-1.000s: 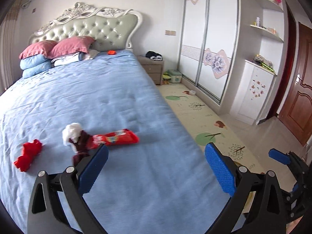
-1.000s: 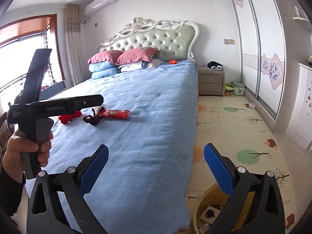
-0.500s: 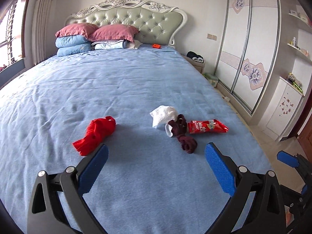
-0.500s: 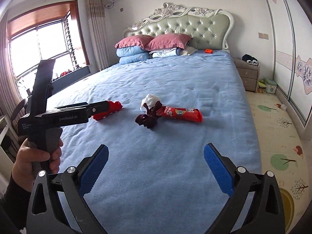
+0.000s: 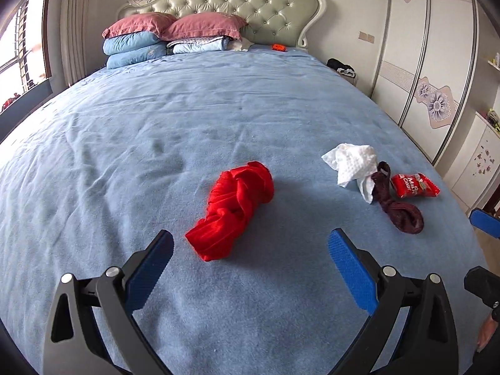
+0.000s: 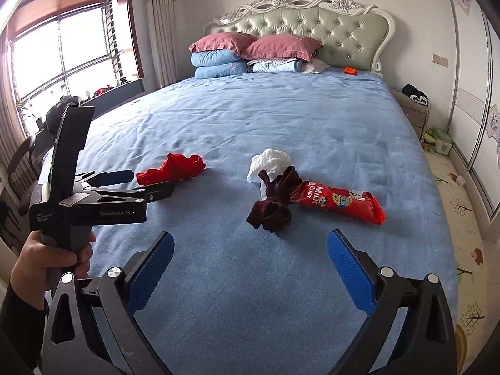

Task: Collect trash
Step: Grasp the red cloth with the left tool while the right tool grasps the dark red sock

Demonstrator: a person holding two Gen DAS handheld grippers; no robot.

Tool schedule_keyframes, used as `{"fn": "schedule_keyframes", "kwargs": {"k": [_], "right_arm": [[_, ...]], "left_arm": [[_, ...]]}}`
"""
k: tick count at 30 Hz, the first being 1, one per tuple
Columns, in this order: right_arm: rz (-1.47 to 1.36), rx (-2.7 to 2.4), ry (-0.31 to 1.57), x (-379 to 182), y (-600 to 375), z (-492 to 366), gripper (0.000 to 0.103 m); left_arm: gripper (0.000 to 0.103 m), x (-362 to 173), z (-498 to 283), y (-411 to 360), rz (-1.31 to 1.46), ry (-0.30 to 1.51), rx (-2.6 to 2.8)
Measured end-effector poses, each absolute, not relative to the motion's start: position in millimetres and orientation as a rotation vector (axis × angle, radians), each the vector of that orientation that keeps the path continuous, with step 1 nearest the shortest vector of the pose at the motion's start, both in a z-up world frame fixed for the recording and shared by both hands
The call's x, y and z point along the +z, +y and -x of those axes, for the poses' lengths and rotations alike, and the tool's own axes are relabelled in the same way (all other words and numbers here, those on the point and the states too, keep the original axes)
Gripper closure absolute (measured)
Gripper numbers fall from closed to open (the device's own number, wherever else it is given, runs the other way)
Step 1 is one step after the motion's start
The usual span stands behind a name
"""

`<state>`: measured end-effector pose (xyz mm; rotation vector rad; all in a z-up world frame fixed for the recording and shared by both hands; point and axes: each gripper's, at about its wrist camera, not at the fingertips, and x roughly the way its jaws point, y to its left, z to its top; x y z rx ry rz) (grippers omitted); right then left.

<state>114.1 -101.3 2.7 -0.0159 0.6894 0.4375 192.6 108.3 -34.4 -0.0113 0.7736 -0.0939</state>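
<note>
On the blue bed [image 5: 218, 109] lie a crumpled red cloth [image 5: 237, 209], a white tissue [image 5: 353, 162], a dark maroon sock [image 5: 397, 203] and a red candy wrapper [image 5: 414, 185]. My left gripper [image 5: 250, 250] is open and empty, just short of the red cloth. My right gripper [image 6: 250, 250] is open and empty, a little short of the maroon sock [image 6: 275, 203], with the candy wrapper [image 6: 340, 201], the tissue [image 6: 272, 162] and the red cloth [image 6: 172, 168] beyond. The left gripper also shows in the right wrist view [image 6: 137, 181].
Pillows [image 6: 237, 53] and a padded headboard [image 6: 300, 28] stand at the bed's far end, with a small orange object [image 6: 350, 70] nearby. A nightstand [image 6: 415, 109], wardrobe doors [image 5: 422, 62] and a play mat [image 6: 459, 218] are to the right. A window [image 6: 62, 53] is at the left.
Both grippers have swung left and come closer over the bed. The red cloth now sits between the left gripper's fingers' line; the sock and wrapper are nearer the right gripper.
</note>
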Motion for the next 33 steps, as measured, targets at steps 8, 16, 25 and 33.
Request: {"fn": "schedule_keyframes", "kwargs": {"k": [8, 16, 25, 33], "right_arm": [[0.060, 0.415, 0.751, -9, -82, -147, 0.016], [0.058, 0.407, 0.798, -20, -81, -161, 0.020], [0.039, 0.372, 0.832, -28, -86, -184, 0.029], [0.017, 0.451, 0.884, -35, -92, -186, 0.085]], "left_arm": [[0.004, -45, -232, 113, -0.009, 0.818, -0.086], [0.062, -55, -242, 119, 0.043, 0.869, -0.116], [0.062, -47, -225, 119, 0.081, 0.854, -0.143], [0.062, -30, -200, 102, 0.069, 0.818, -0.192]]}}
